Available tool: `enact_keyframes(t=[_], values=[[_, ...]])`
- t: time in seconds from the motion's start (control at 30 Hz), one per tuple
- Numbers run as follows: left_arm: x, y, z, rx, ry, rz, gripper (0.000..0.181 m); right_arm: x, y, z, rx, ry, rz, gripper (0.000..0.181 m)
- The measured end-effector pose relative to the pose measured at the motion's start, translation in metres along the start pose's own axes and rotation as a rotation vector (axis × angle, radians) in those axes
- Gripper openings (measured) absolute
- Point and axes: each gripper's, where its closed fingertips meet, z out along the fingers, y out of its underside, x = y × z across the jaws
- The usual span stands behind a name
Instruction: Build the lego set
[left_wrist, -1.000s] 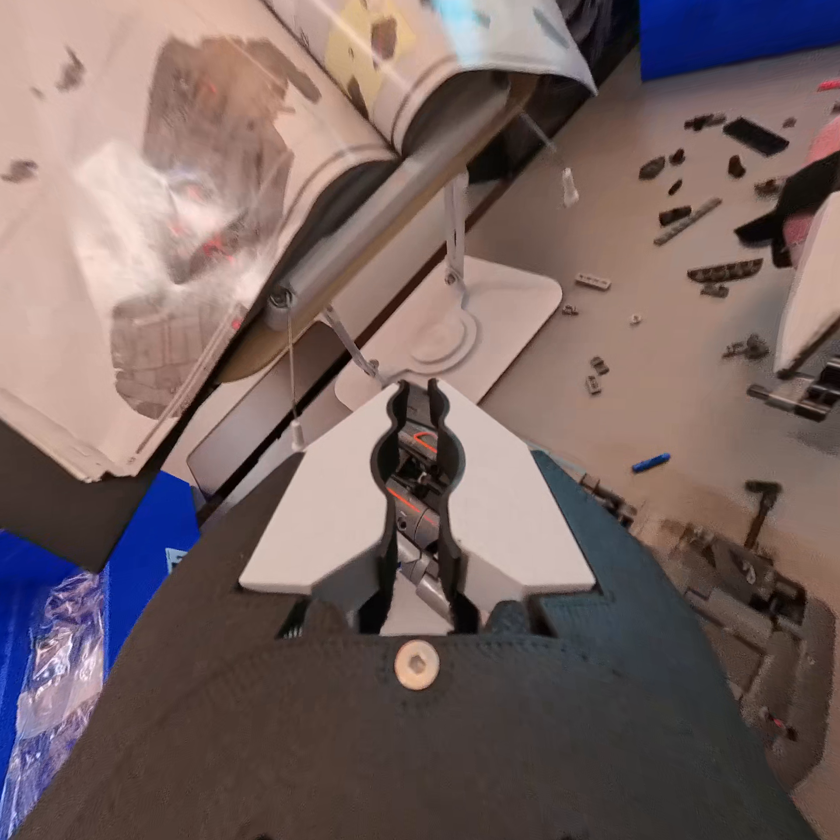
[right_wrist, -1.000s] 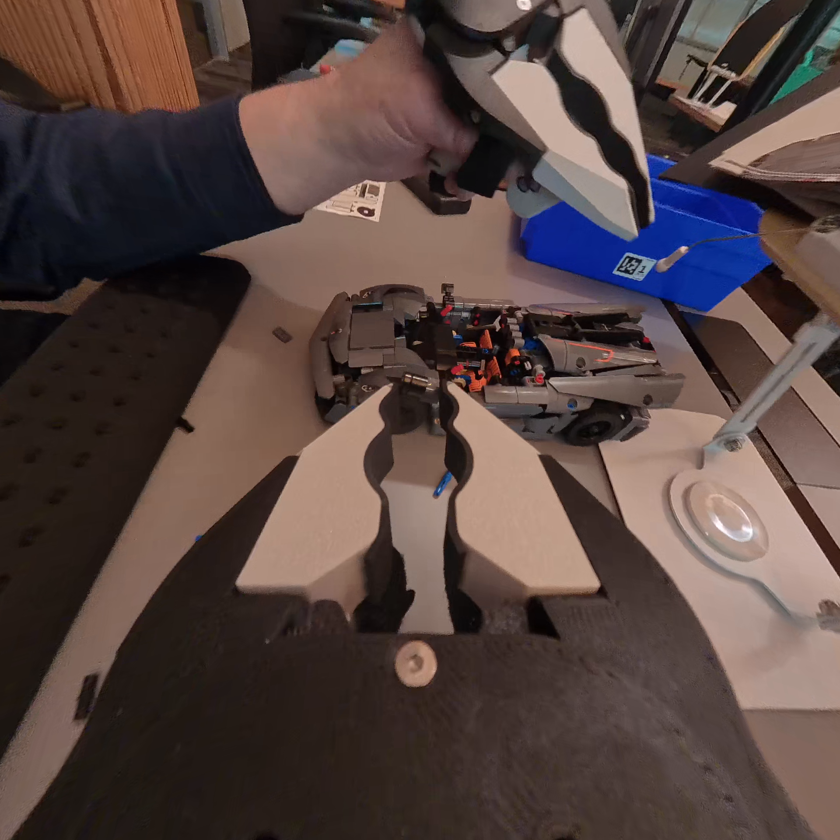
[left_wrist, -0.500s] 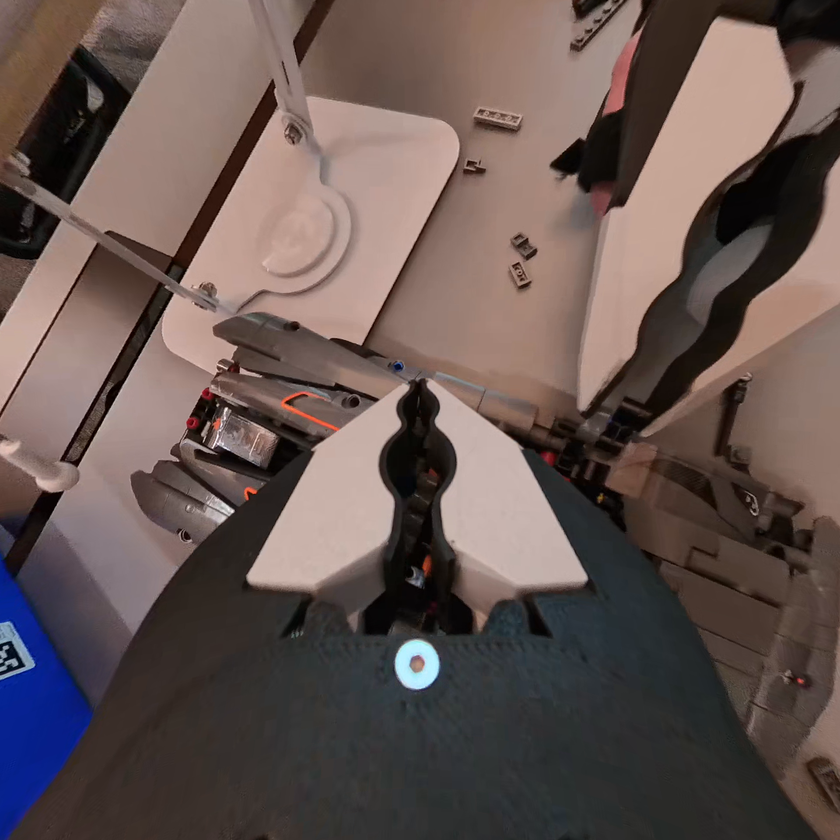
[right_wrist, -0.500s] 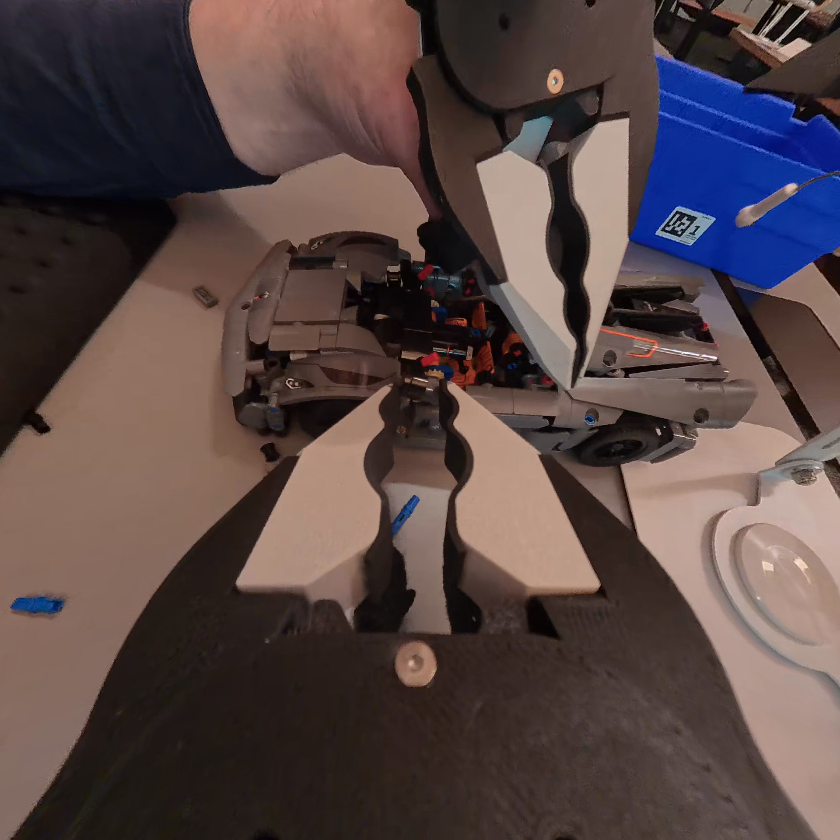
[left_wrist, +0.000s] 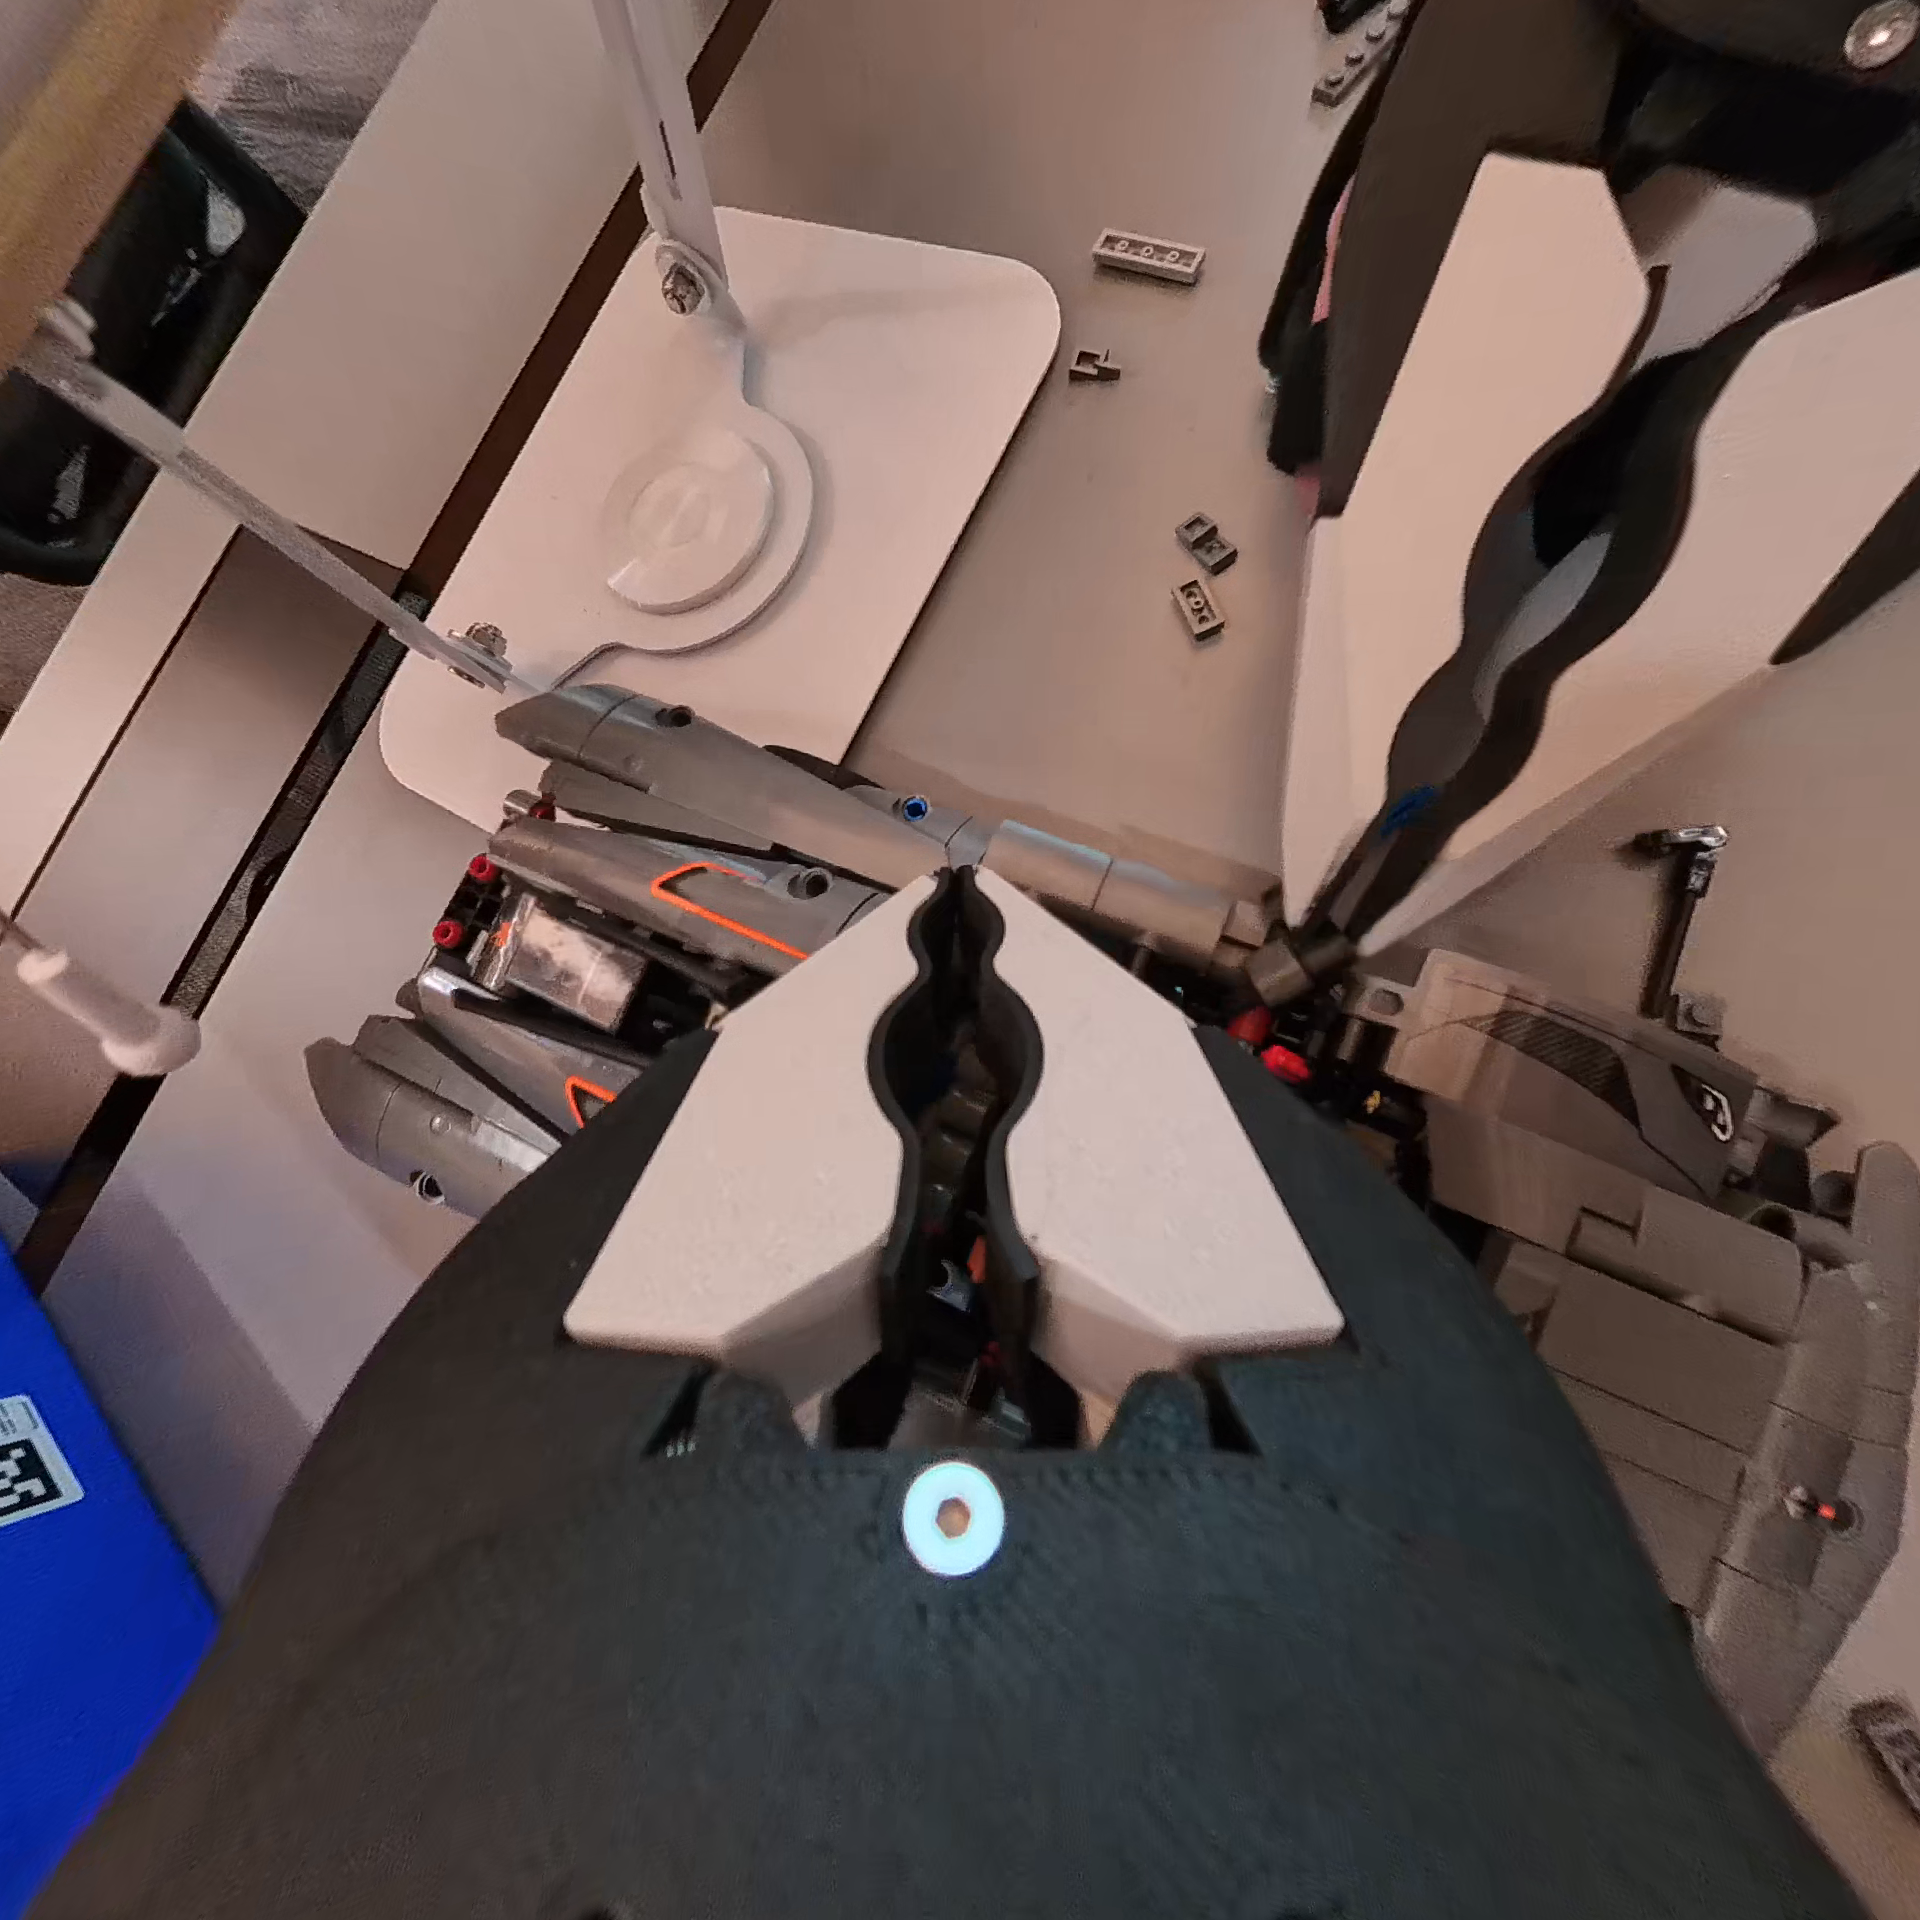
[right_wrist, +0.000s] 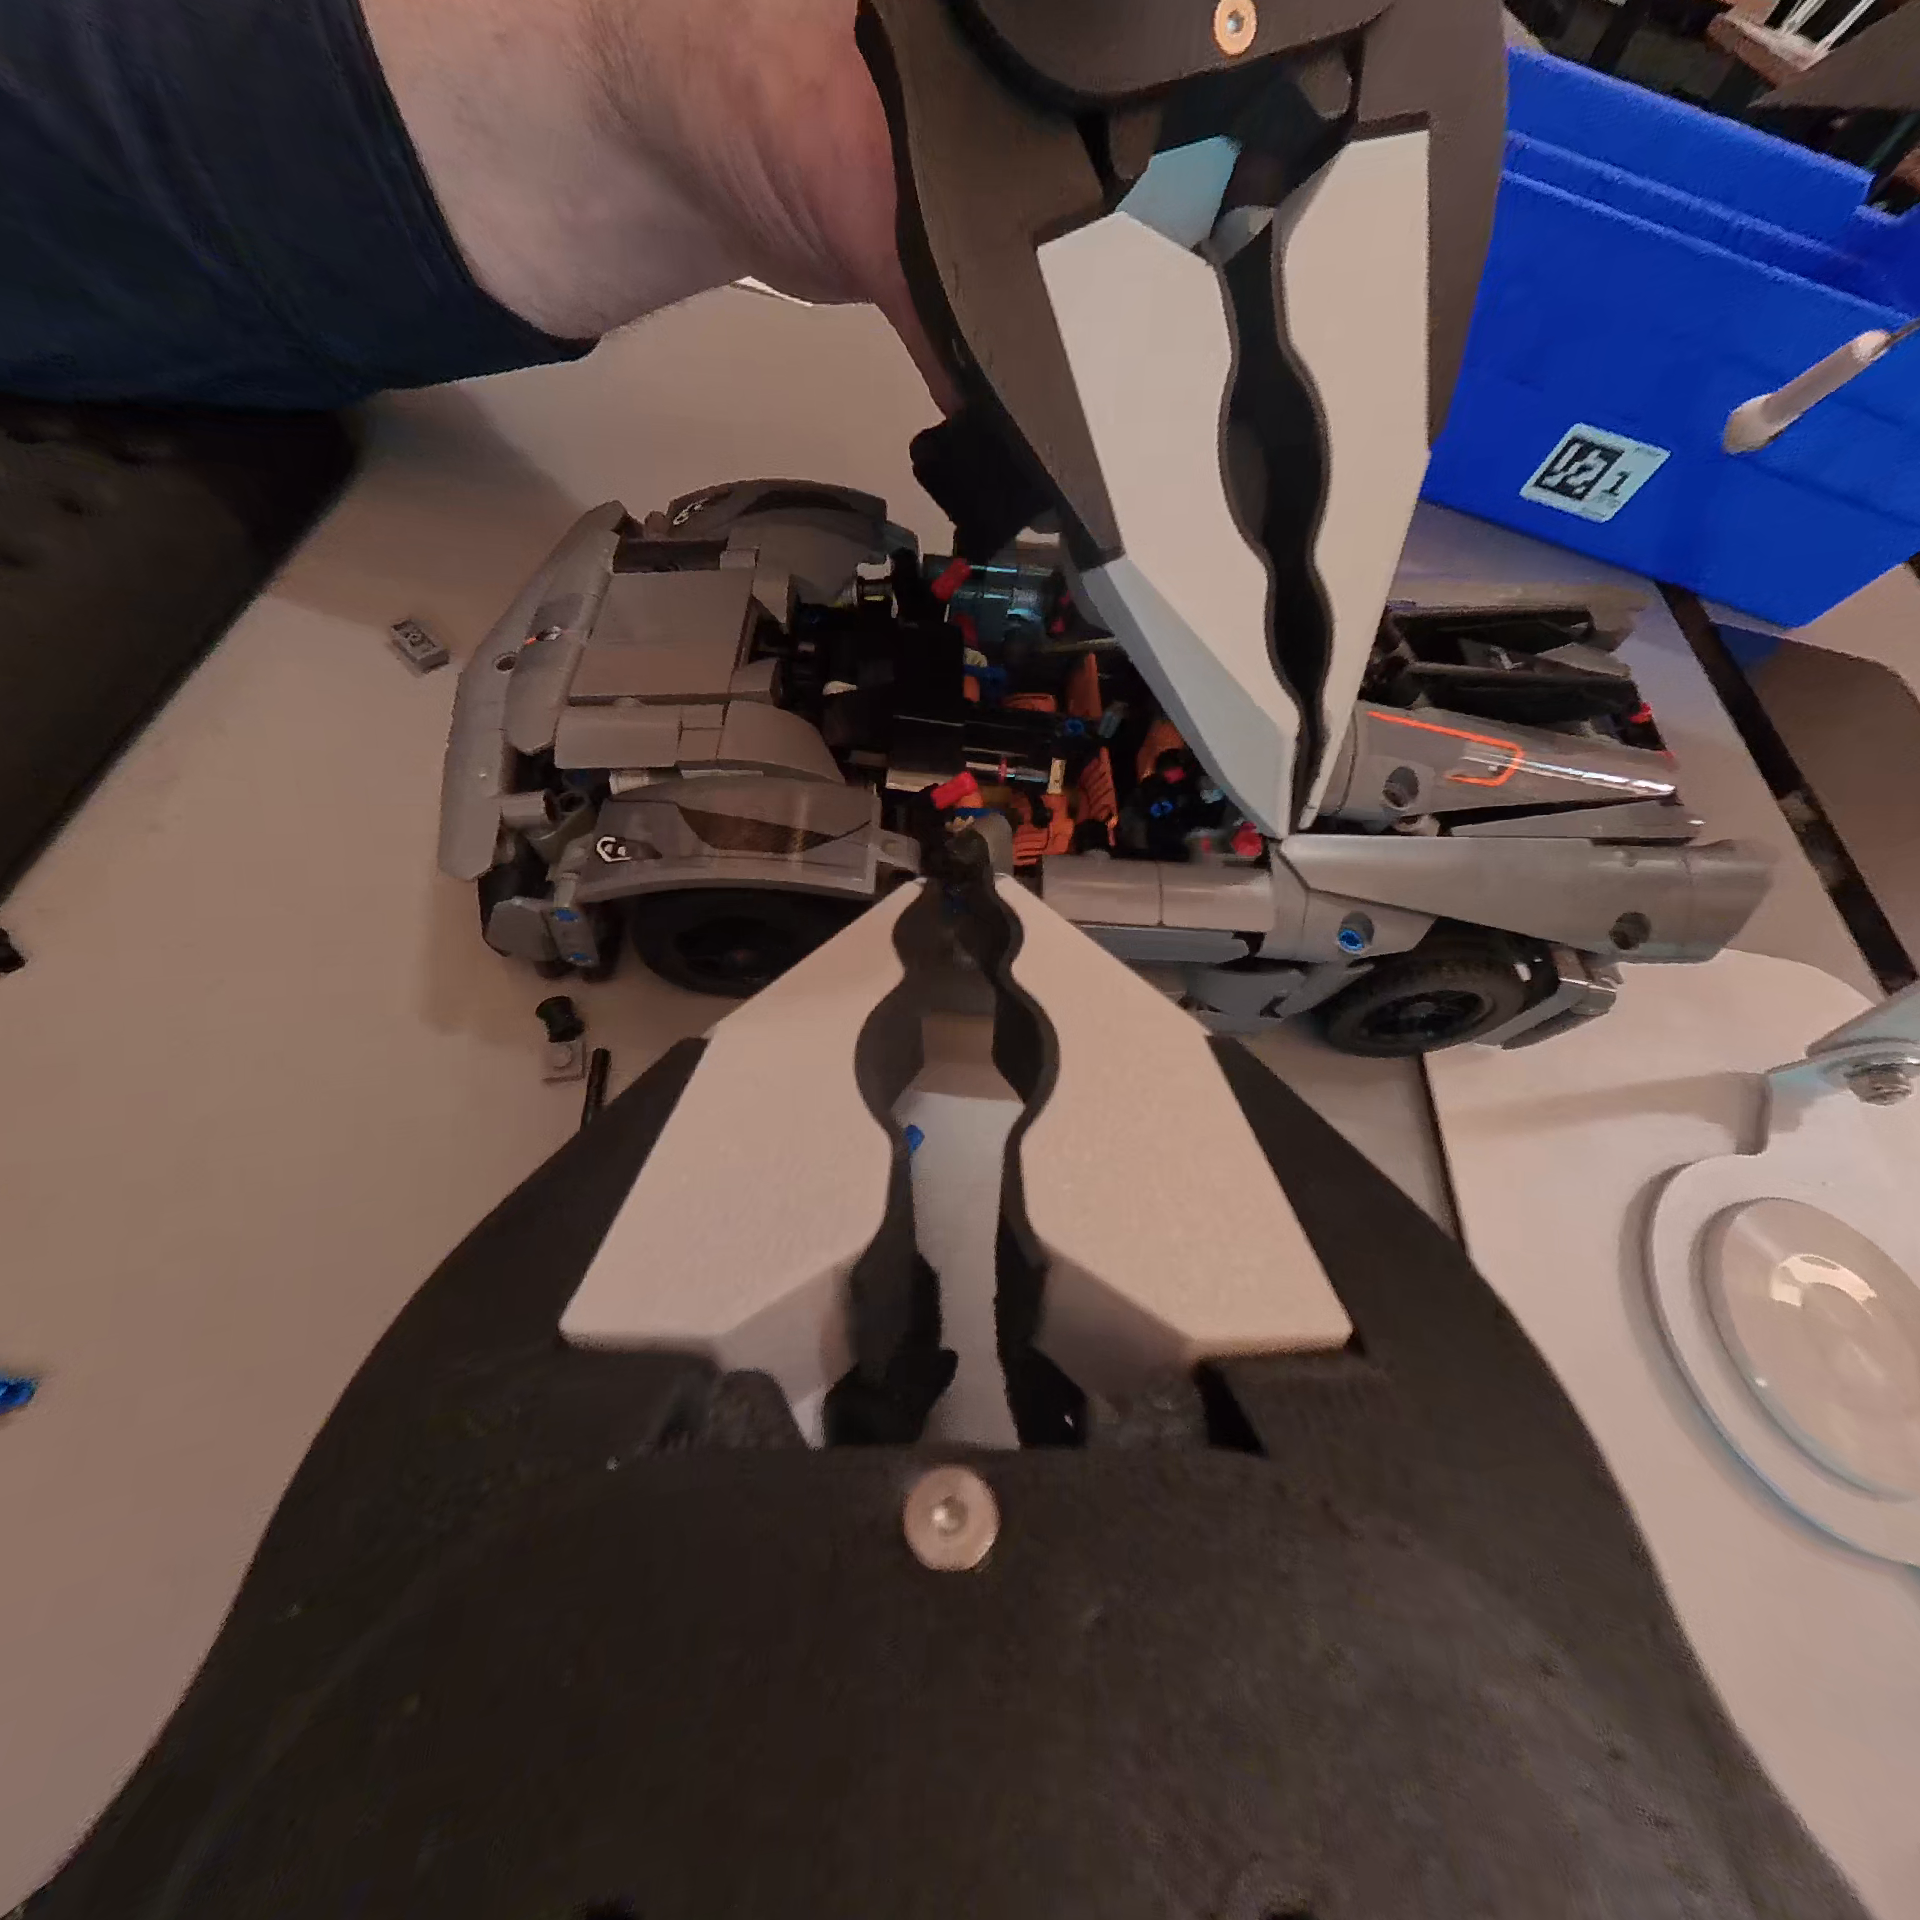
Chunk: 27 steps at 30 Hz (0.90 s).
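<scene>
A grey lego car (right_wrist: 727, 727) with a black and orange interior stands on the table; it also shows in the left wrist view (left_wrist: 675, 894). My left gripper (left_wrist: 956, 883) is shut and empty and points down at the car's middle, with its tips (right_wrist: 1304, 810) at the near side of the cabin. My right gripper (right_wrist: 961, 883) is shut on a small dark grey lego piece (right_wrist: 961, 847) and holds it at the car's near side, just behind the front wheel. In the left wrist view its tips (left_wrist: 1304, 940) meet the car. A small blue piece (right_wrist: 912, 1138) shows in the gap between its fingers.
A blue bin (right_wrist: 1662, 364) stands behind the car. A white stand base with a lens (right_wrist: 1818, 1351) lies at the right. Loose small pieces lie on the table (right_wrist: 561, 1023) (left_wrist: 1148, 252). A black mat (right_wrist: 125, 582) covers the left. A person's hand (right_wrist: 675, 177) holds the left gripper. There is about 7 cm between the tips of the two grippers.
My left gripper has swung down from facing the instruction book to the car's cabin. My right gripper has moved closer to the car's side with its piece.
</scene>
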Motion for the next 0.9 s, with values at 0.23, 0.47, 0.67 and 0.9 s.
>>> enact_keyframes(t=[0.23, 0.47, 0.67, 0.9], values=[[-0.009, 0.000, -0.014, 0.065, 0.020, -0.064, 0.000, 0.001, -0.001, 0.000, -0.011, 0.012, -0.007, 0.004], [0.011, 0.001, -0.030, 0.079, 0.149, -0.058, 0.000, -0.002, -0.001, 0.000, -0.041, 0.028, -0.043, 0.000], [0.037, 0.011, -0.017, -0.018, 0.231, 0.028, 0.002, -0.001, 0.000, 0.001, -0.057, 0.045, -0.048, 0.001], [0.043, 0.011, -0.014, -0.009, 0.265, 0.032, 0.000, -0.001, 0.000, 0.000, -0.063, 0.050, -0.044, 0.002]])
